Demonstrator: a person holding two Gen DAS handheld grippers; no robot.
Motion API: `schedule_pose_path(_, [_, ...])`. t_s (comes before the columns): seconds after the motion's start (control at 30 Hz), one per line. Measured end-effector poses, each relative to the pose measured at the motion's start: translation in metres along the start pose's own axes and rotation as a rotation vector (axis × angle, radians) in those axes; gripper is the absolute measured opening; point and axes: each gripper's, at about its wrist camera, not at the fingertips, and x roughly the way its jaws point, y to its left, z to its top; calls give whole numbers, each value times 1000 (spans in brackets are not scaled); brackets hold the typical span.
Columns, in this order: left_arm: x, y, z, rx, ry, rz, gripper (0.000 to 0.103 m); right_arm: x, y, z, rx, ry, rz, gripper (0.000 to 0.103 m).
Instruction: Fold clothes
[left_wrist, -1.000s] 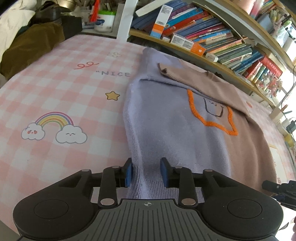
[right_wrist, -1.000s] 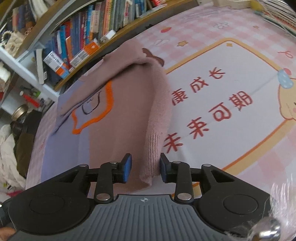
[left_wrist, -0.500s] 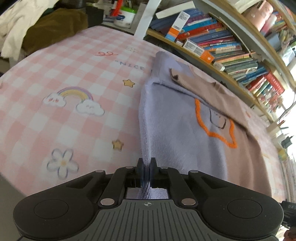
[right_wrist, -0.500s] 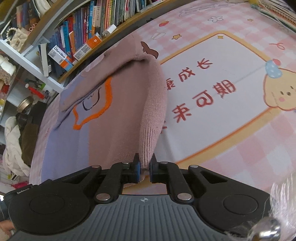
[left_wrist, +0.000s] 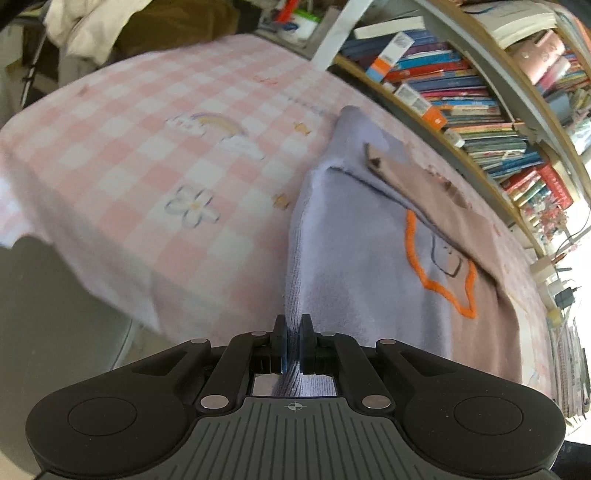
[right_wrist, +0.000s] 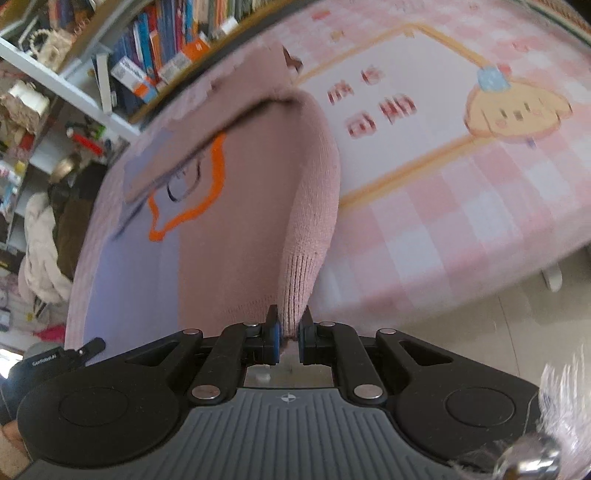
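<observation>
A knit sweater, half lavender and half dusty pink with an orange star outline, lies on the pink checked tablecloth. In the left wrist view my left gripper (left_wrist: 292, 343) is shut on the sweater's (left_wrist: 354, 258) lavender hem corner and holds it lifted. In the right wrist view my right gripper (right_wrist: 289, 338) is shut on the sweater's (right_wrist: 236, 206) pink ribbed hem corner, also lifted. A pink sleeve (right_wrist: 207, 133) is folded across the chest. The sweater's far end still rests on the table.
A bookshelf (left_wrist: 461, 92) full of books runs along the table's far side. The tablecloth (left_wrist: 155, 158) hangs over the near table edge, with floor below (right_wrist: 517, 332). A pile of clothes (left_wrist: 110, 33) sits beyond the table's left end.
Both grippers closed from open onto the hem corners, then lifted and pulled them back toward the near table edge. The view is now higher and blurred with motion.
</observation>
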Motion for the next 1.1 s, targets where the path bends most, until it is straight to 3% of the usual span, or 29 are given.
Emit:
schedule_pose_path(0.13, [-6,2,4,-60,-5,-47,4,-9,-7,-5,38,1,46,8])
schedule_pose_path(0.27, [-17,-5,27,-133,-68,-182,4,-27,-3,10,93,-75,156,8])
schedule_pose_path(0.43, [-19,-27,74,-131,-180,-309,4,-44,18,62,84,-213,223,8])
schedule_pose_path(0.6, [4,-47,125,-166,-235,-393,4,-50,40,119,94,-335,264,8])
schedule_pose_path(0.87, [60,-60,184,-149,-219,-387,4,-13,70,197,88,-409,223,8])
schedule_pose_path(1.1, [108,-56,206,-156,-139,-334,4,34,75,231,103,-380,151,8])
